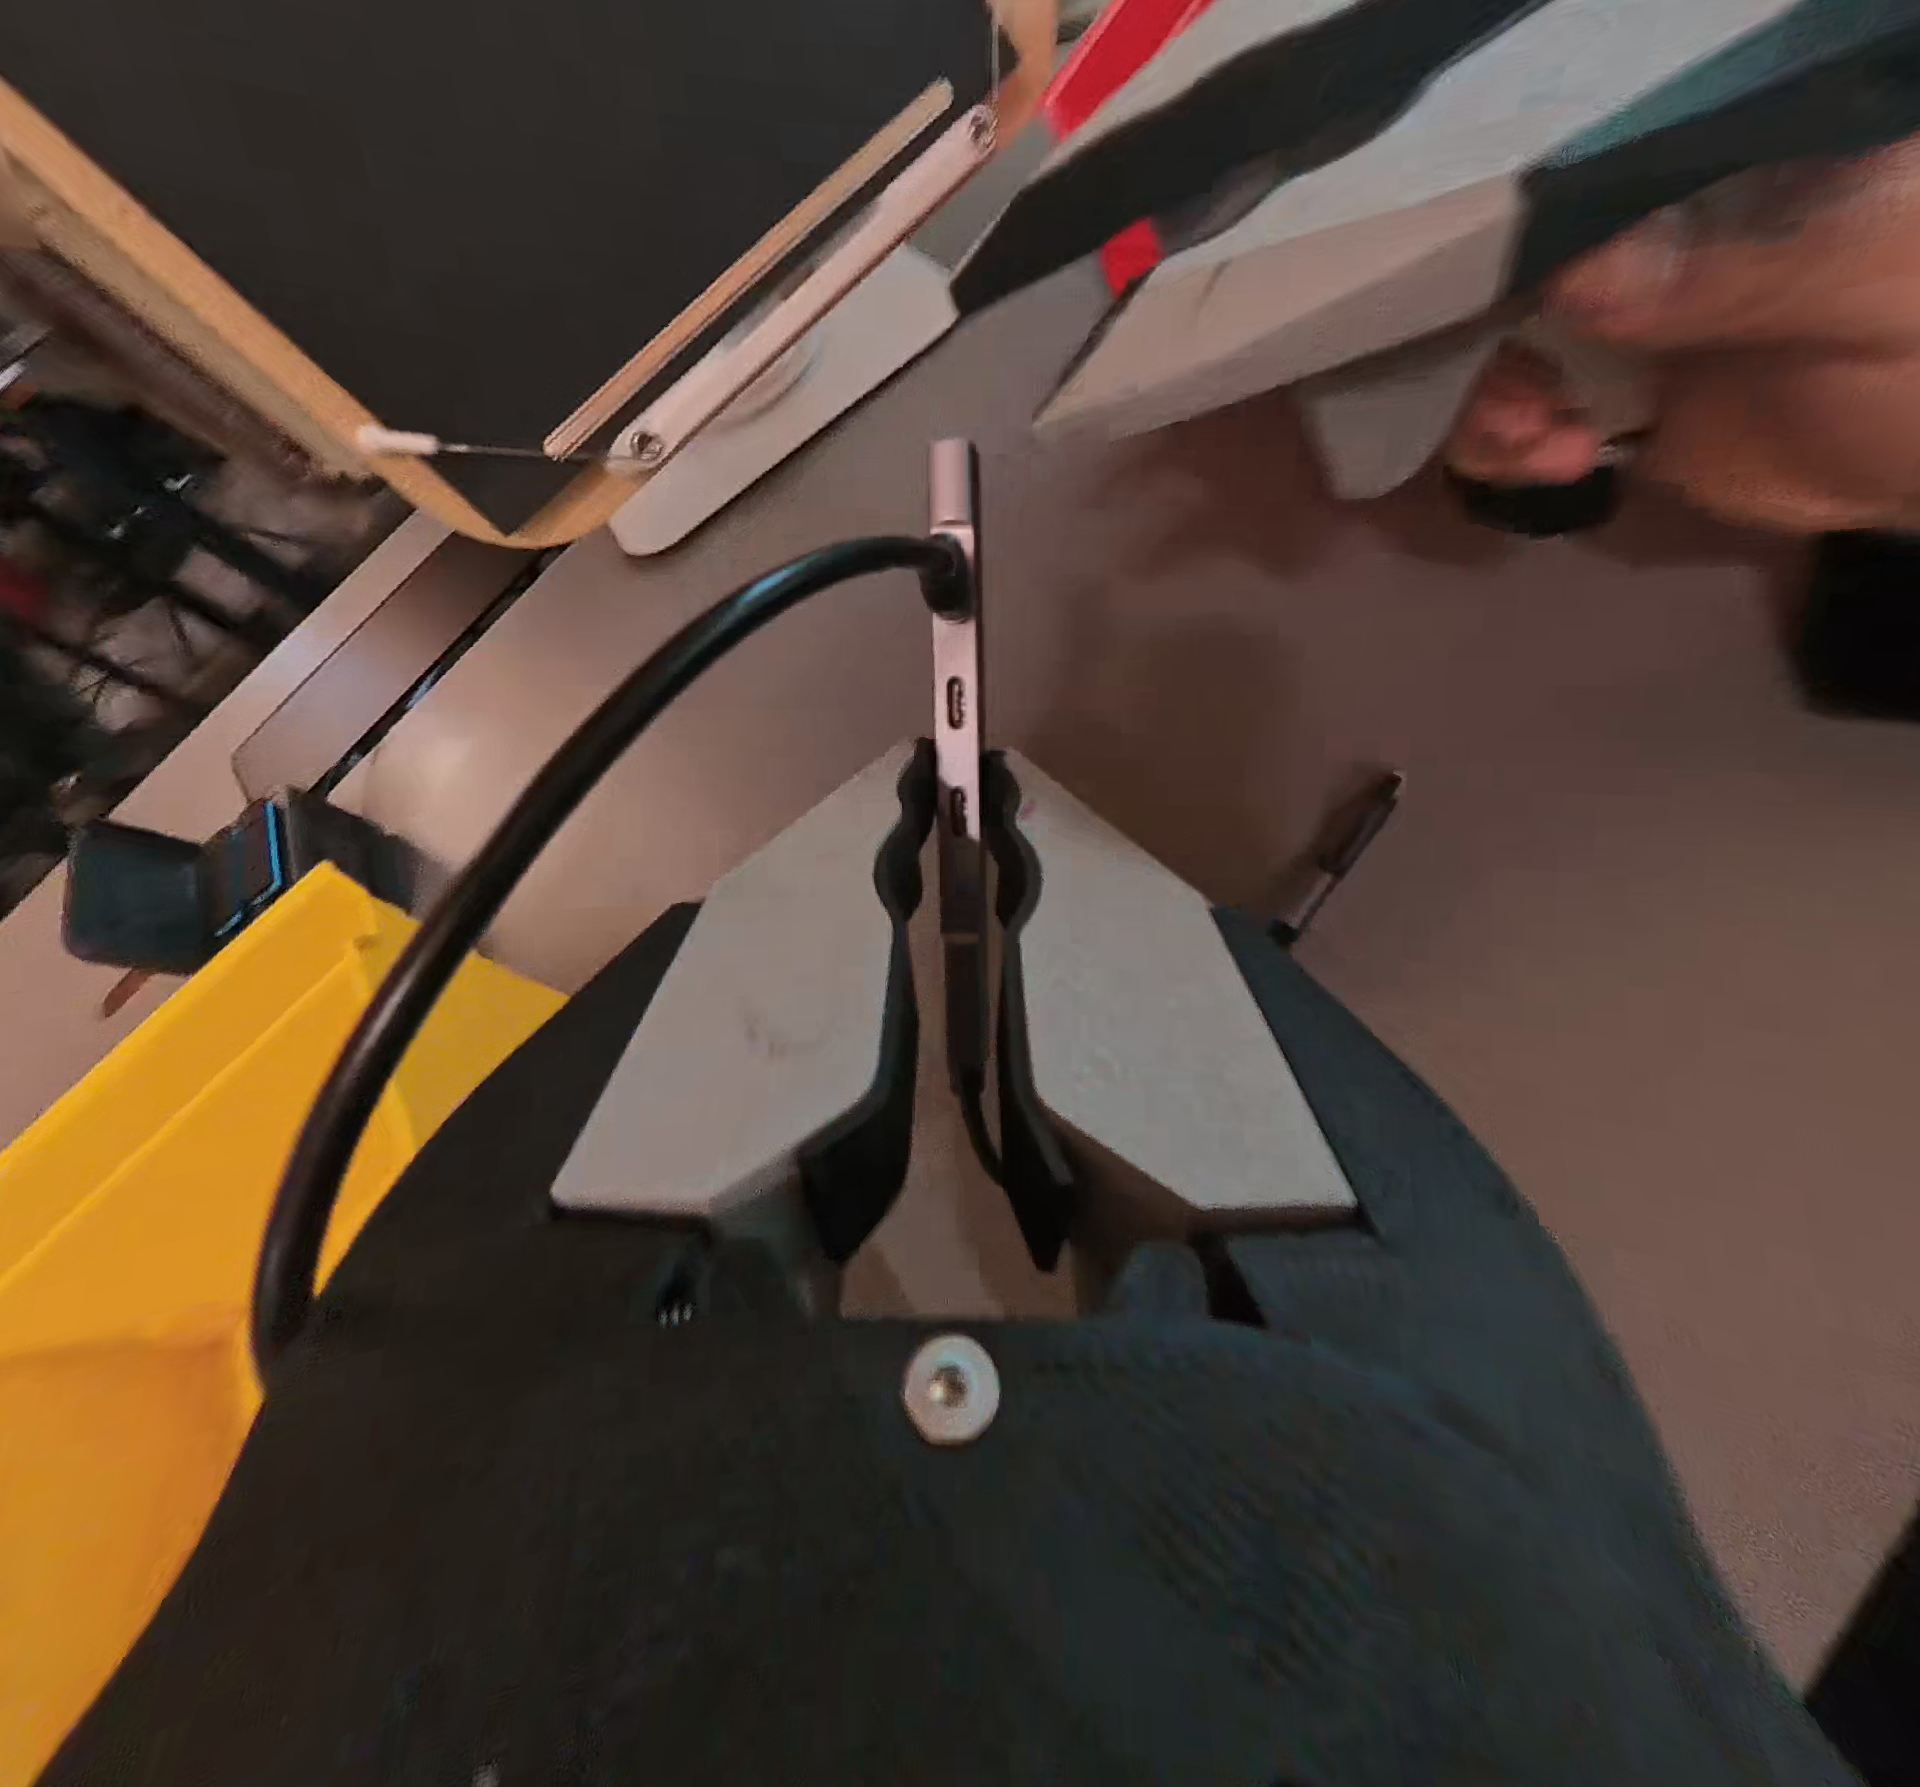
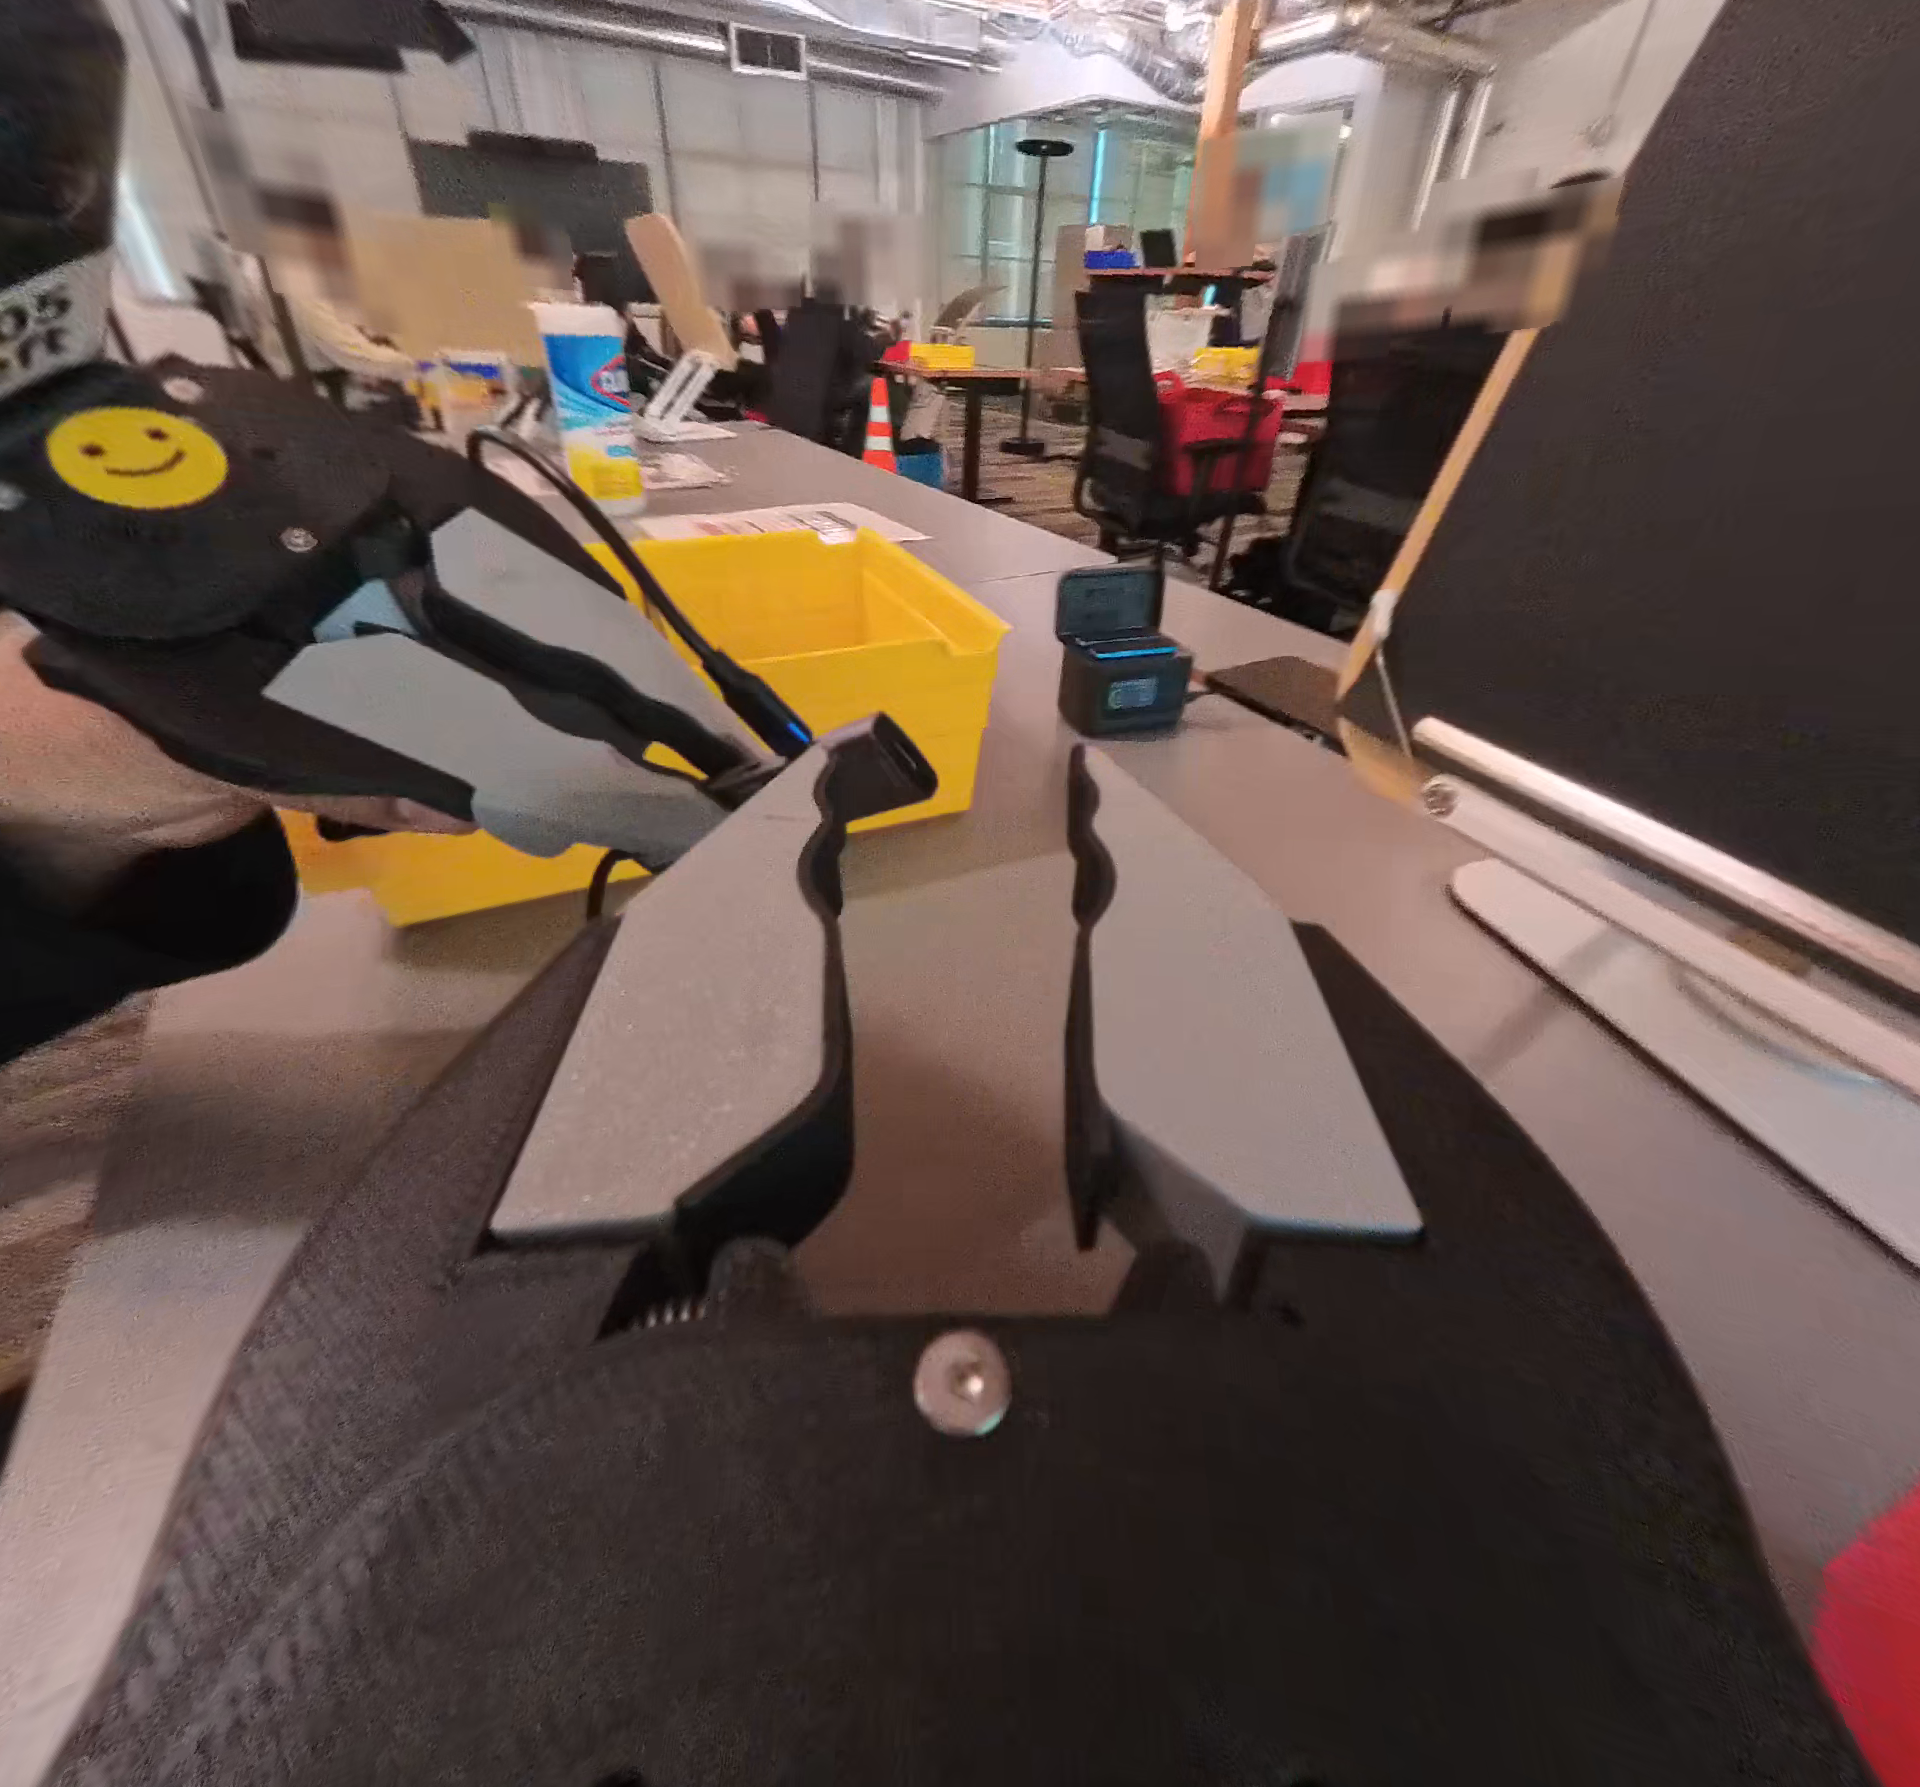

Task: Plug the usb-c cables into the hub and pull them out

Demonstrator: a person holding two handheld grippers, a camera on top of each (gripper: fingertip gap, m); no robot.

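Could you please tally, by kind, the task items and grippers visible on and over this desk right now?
Grippers: 2, left and right
Hub: 1
Cables: 1 plugged into the hub; 1 loose plug
Yellow bin: 1
Charger case: 1
Total: 7

To the right of the thin grey metal hub [image 1: 956, 657] the bare grey table top [image 1: 1455, 906] is free. On its left, the curved black cable [image 1: 582, 729] and the yellow plastic bin [image 1: 187, 1114] block passage. Farther off stands the black panel with wooden edge [image 1: 468, 127].
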